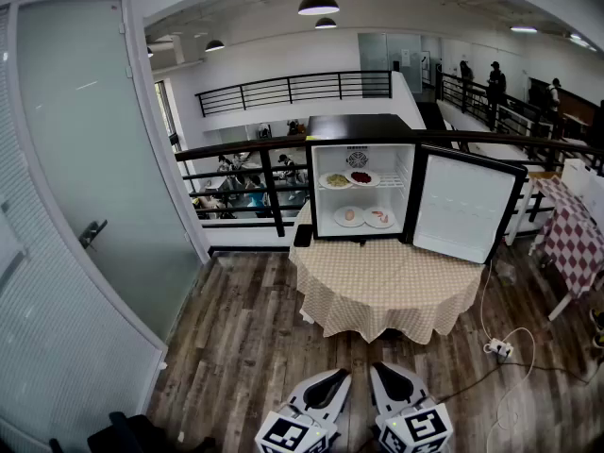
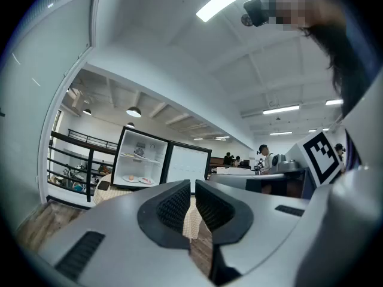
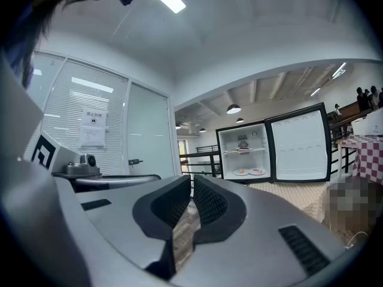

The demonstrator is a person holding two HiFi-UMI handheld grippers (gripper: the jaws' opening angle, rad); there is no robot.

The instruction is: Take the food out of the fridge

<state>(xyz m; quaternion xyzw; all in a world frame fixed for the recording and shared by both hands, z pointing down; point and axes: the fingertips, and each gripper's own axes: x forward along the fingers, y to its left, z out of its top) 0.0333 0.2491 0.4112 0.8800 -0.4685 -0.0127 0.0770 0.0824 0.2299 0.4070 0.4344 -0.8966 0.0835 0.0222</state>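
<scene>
A small black fridge (image 1: 357, 127) stands on a round table with a beige checked cloth (image 1: 387, 286), its door (image 1: 464, 206) swung open to the right. Two plates of food (image 1: 337, 180) (image 1: 362, 177) sit on the upper shelf. Two more plates (image 1: 348, 216) (image 1: 379, 218) lie on the fridge floor. My left gripper (image 1: 342, 376) and right gripper (image 1: 377, 368) hang side by side low over the wood floor, well short of the table. Both are shut with nothing between the pads. The left gripper view shows its jaws (image 2: 192, 187) pointing level at the fridge (image 2: 124, 154). The right gripper (image 3: 192, 183) also faces the fridge (image 3: 219, 151).
A frosted glass door (image 1: 85, 159) and wall fill the left side. A black railing (image 1: 236, 187) runs behind the table. A red checked table (image 1: 576, 239) stands at the right. A power strip with white cable (image 1: 498, 349) lies on the floor, right of the table.
</scene>
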